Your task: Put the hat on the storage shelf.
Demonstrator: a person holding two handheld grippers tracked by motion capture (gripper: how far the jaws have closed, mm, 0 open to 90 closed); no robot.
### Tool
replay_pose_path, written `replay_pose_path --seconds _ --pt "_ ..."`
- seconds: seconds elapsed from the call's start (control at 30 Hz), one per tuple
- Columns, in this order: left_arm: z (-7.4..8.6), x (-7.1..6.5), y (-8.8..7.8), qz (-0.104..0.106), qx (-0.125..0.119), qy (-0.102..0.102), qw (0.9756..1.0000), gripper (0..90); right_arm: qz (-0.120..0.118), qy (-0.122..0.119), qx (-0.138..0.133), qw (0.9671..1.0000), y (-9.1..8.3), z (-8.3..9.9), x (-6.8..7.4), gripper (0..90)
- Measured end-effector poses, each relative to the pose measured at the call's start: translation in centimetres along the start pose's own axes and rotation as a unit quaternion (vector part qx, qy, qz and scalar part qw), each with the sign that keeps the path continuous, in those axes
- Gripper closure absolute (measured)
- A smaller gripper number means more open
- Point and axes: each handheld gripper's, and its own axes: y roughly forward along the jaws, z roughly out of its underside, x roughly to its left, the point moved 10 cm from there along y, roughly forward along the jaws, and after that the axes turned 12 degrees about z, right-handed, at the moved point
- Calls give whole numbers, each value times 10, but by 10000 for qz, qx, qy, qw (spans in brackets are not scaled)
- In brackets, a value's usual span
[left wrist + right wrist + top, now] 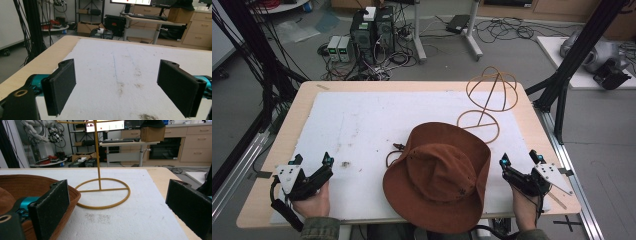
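A brown brimmed hat (439, 176) lies crown up on the white mat (362, 125) near the front edge; its brim (37, 185) fills the left of the right gripper view. Behind it at the back right stands a yellow wire hat stand (488, 97), whose ring base (103, 193) and upright rod rise ahead of the right jaws. My right gripper (522, 159) is open just right of the hat, apart from it. At the front left my left gripper (312, 162) is open over bare mat (117, 70), nothing between its jaws.
The mat covers most of a wooden table (532, 125). A thin brown cord (393, 154) trails from the hat's left side. A small dirt spot (345, 163) marks the mat near the left gripper. Black frame posts (572, 55) flank the table; computers and cables (367, 35) lie on the floor beyond.
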Motion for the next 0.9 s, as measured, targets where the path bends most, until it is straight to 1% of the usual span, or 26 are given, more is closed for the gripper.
replay_pose_path --seconds 0.07,0.17,0.37,0.4,0.53,0.7,0.73,0.8,0.9 --pt "0 1 0 -14 -22 -19 10000 158 -5 41 45 10000 0 1 0 45" --pt "0 1 -1 -5 -7 -17 10000 157 -13 35 18 10000 1 0 0 45" --pt "0 2 -2 -23 1 -17 10000 158 -47 74 48 10000 1 0 1 45" --pt "0 2 -2 -31 -26 -23 10000 158 -53 67 49 10000 2 0 1 45" --pt "0 3 -3 -34 -24 -28 10000 157 -80 121 78 9999 2 0 0 45" --pt "1 2 -2 2 26 32 10000 158 -113 144 119 9998 2 0 1 45" --pt "1 2 -1 17 38 45 10000 158 -190 121 103 9997 3 -2 2 44" --pt "1 1 -1 26 53 58 10000 158 -297 180 144 9993 4 -4 5 45" --pt "1 1 -2 30 22 38 10000 158 -543 211 175 9982 5 -11 10 45"
